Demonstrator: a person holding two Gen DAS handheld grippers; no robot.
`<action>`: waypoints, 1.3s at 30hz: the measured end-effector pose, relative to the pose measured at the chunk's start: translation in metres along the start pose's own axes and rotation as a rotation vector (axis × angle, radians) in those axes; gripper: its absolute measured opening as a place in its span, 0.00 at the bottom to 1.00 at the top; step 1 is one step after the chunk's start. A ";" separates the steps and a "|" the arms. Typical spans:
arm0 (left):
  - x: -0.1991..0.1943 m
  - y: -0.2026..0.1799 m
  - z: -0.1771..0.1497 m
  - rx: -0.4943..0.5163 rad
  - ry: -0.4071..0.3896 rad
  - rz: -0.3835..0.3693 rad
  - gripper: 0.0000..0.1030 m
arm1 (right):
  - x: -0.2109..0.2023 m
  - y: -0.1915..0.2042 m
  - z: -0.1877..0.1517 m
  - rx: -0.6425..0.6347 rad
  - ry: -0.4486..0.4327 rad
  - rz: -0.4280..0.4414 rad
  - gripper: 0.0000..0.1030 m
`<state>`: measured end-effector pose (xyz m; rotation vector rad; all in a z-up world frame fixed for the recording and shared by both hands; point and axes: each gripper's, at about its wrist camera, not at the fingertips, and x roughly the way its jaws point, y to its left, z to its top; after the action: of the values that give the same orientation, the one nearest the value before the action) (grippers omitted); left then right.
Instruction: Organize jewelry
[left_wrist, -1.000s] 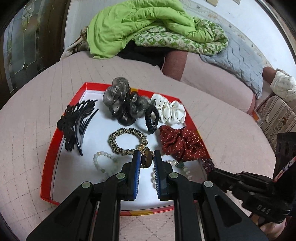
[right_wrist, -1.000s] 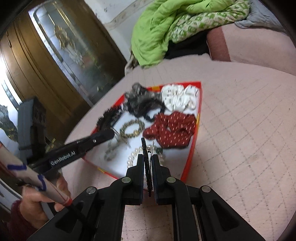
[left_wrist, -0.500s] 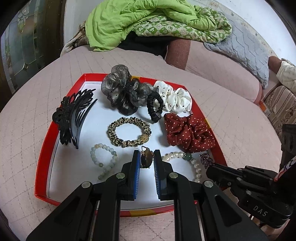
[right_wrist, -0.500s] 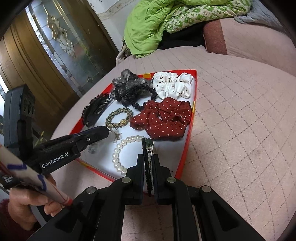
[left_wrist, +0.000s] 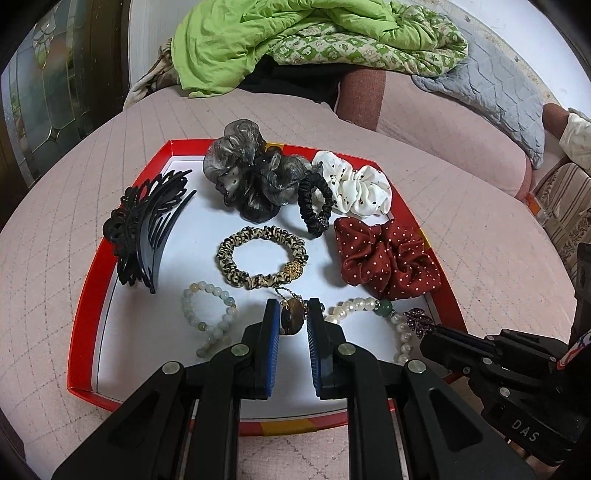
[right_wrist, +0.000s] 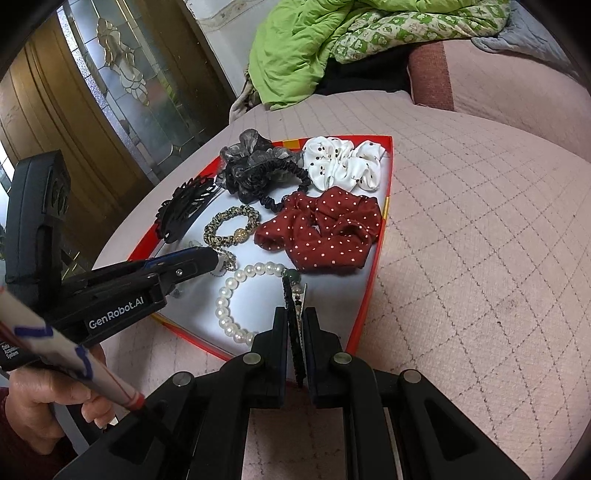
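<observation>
A red-rimmed tray (left_wrist: 85, 295) with a white floor lies on a pink quilted surface. My left gripper (left_wrist: 292, 314) is shut on a brown oval pendant (left_wrist: 291, 318) whose chain trails toward a leopard-print hair tie (left_wrist: 258, 258). My right gripper (right_wrist: 296, 318) is shut on a black beaded hair clip (right_wrist: 293, 310) above a pearl bracelet (right_wrist: 229, 295); its tip (left_wrist: 424, 330) shows the clip's purple leaf end (left_wrist: 417, 320). The tray also holds a black claw comb (left_wrist: 144, 232), a pale bead bracelet (left_wrist: 210, 317) and red dotted (left_wrist: 388, 258), white dotted (left_wrist: 354, 184), grey (left_wrist: 251, 177) and thin black (left_wrist: 314, 206) scrunchies.
Green bedding (left_wrist: 280, 40) and a grey quilt (left_wrist: 491, 92) are piled on a pink sofa behind the tray. A glass-panelled wooden door (right_wrist: 110, 92) stands to the left. A hand (right_wrist: 48, 398) holds the left gripper's handle. Bare pink quilt (right_wrist: 480, 258) lies right of the tray.
Both grips are unchanged. In the left view the pendant has drawn back from the leopard tie's gold bead toward the tray's near edge. In the right view the tray now looks closer.
</observation>
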<state>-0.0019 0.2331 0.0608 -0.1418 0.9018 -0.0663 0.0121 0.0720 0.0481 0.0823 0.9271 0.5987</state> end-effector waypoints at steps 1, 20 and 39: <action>0.000 0.000 0.000 0.002 0.001 0.001 0.14 | 0.000 0.001 0.000 0.000 0.000 0.000 0.10; 0.003 0.000 0.001 -0.001 0.014 0.017 0.22 | -0.006 0.005 -0.001 -0.005 -0.014 0.009 0.17; 0.005 -0.005 0.000 -0.011 0.008 0.098 0.73 | -0.028 0.001 -0.003 -0.002 -0.079 -0.033 0.40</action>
<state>0.0010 0.2272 0.0573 -0.1076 0.9155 0.0289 -0.0034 0.0579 0.0673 0.0877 0.8498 0.5617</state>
